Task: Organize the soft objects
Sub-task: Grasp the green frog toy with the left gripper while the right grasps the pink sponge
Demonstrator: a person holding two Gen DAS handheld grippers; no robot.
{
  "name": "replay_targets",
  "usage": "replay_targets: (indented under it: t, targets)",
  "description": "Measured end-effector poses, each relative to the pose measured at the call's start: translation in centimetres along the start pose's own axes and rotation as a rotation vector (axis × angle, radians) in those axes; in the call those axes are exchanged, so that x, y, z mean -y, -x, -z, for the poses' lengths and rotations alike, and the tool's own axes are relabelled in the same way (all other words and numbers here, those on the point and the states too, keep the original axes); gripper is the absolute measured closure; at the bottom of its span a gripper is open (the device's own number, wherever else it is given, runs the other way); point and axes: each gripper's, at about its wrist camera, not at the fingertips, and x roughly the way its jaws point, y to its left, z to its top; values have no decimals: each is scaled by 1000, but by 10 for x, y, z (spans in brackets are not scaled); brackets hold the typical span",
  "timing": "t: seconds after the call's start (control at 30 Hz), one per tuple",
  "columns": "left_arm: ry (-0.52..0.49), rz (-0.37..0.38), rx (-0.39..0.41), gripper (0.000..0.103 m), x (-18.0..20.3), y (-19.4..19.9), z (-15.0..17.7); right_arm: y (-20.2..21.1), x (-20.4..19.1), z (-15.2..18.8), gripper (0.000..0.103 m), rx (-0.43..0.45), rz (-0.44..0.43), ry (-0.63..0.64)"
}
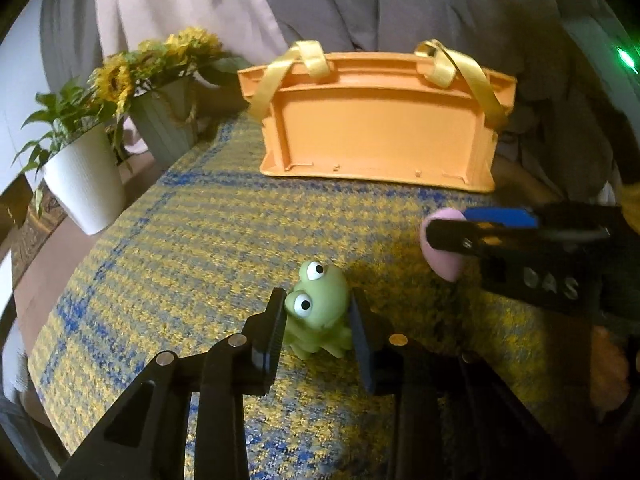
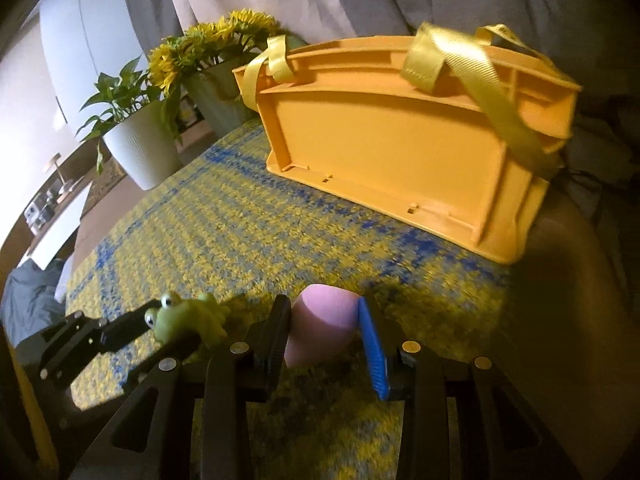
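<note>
Green frog (image 1: 318, 312) sits clamped in left claw (image 1: 316, 320); right claw (image 2: 326, 330) grips pink sponge (image 2: 320, 328).

Each hand-held gripper (image 1: 318, 320) (image 2: 326, 332) is black, with silver round screws and ribbed blue pads (image 2: 374, 354).

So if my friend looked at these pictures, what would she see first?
Probably the green frog toy with big googly eyes, sitting on the yellow-and-blue mat between the fingers of the left gripper. Next, the pink sponge pinched in the right gripper beside it. Behind both stands a big orange bin with yellow straps, and sunflowers at the far left.
</note>
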Motion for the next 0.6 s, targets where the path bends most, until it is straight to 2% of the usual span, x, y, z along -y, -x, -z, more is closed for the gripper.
replay_targets:
  t: [0.33, 0.6]
  targets:
    - [55, 7, 79, 72, -14, 35, -9, 37, -15, 5, 67, 54, 2, -9]
    - [82, 36, 154, 72, -30, 69, -19, 71, -36, 4, 67, 130, 32, 3]
